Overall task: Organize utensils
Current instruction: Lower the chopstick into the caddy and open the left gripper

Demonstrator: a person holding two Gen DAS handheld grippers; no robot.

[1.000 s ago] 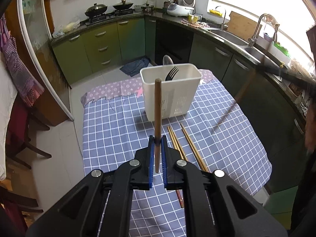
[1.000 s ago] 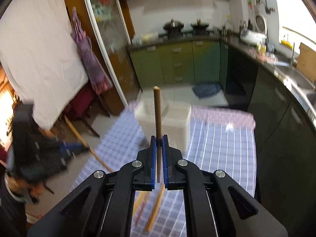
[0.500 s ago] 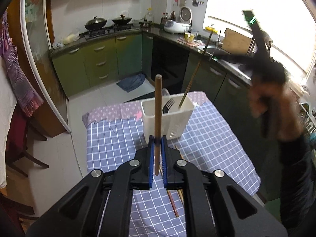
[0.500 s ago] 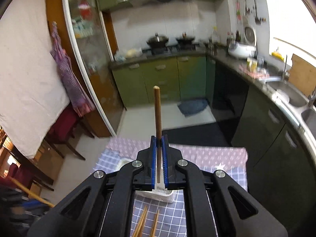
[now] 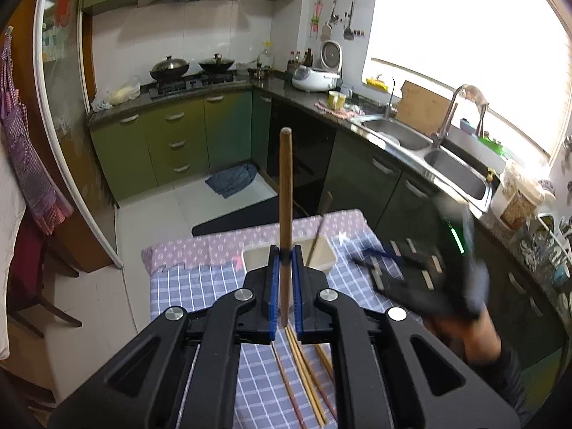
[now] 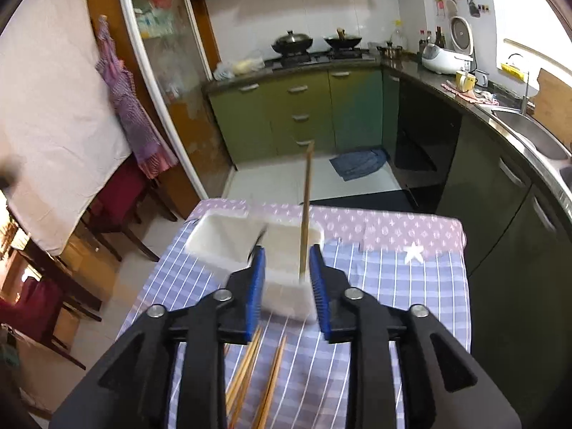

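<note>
My left gripper is shut on a brown wooden chopstick held upright, high above the table. The white utensil holder stands behind it with a chopstick leaning in it. My right gripper is open just above the white utensil holder; a chopstick stands in the holder between the jaws, touching neither. A dark fork tip shows in the holder. Several loose chopsticks lie on the checked cloth; they also show in the right wrist view.
The table has a blue checked cloth over a purple one. The right hand and gripper appear blurred at the table's right. Green kitchen cabinets, a sink and dark red chairs surround the table.
My right gripper has opened and let its chopstick go into the holder, dropping lower over it. My left gripper has risen, still gripping its chopstick.
</note>
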